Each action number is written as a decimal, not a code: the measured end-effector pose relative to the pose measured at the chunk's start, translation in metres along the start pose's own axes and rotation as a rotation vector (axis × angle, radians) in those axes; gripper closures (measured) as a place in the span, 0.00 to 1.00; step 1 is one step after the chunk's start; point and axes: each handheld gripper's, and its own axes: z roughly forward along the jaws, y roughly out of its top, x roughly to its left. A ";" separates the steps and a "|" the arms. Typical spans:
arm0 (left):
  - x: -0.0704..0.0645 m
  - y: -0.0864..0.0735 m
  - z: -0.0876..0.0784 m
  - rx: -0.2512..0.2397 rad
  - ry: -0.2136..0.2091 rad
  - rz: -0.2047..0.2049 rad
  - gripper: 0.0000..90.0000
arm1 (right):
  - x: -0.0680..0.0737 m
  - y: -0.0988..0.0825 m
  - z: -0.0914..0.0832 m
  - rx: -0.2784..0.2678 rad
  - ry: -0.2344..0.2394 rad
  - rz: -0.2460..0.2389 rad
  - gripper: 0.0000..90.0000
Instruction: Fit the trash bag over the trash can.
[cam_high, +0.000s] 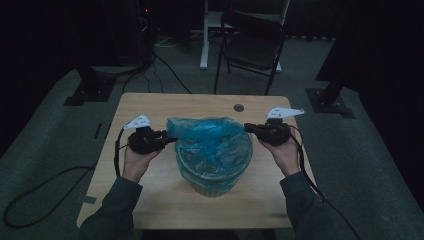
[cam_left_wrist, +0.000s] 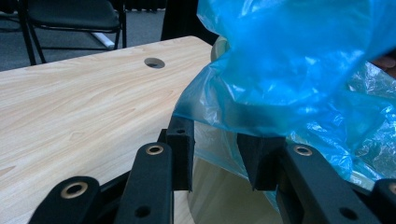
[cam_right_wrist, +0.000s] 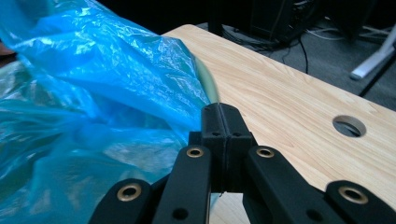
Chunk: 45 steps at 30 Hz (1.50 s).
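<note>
Blue bag sits in bin, rim not yet covered: right gripper pinches its edge, left gripper half-open around film.

The bin stands on the table, near the middle and toward my side; the bag sits in it, its mouth stretched across above the rim's far part; my left gripper is at the bag's left end, my right gripper at its right end, the bin between them; my left hand lies left of the bin, my right hand right of it; a round hole lies in the table behind the bin, near the far edge; a chair stands on the floor beyond the table.
</note>
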 end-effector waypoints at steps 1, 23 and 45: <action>0.000 0.000 0.000 0.000 -0.001 -0.001 0.75 | -0.002 0.000 0.001 0.005 -0.009 0.012 1.00; 0.010 -0.008 0.022 0.064 -0.010 -0.046 0.79 | -0.012 -0.026 0.023 0.159 -0.003 0.068 1.00; 0.014 -0.012 -0.013 0.007 0.020 -0.059 0.64 | -0.007 -0.020 -0.011 0.083 -0.025 0.015 0.84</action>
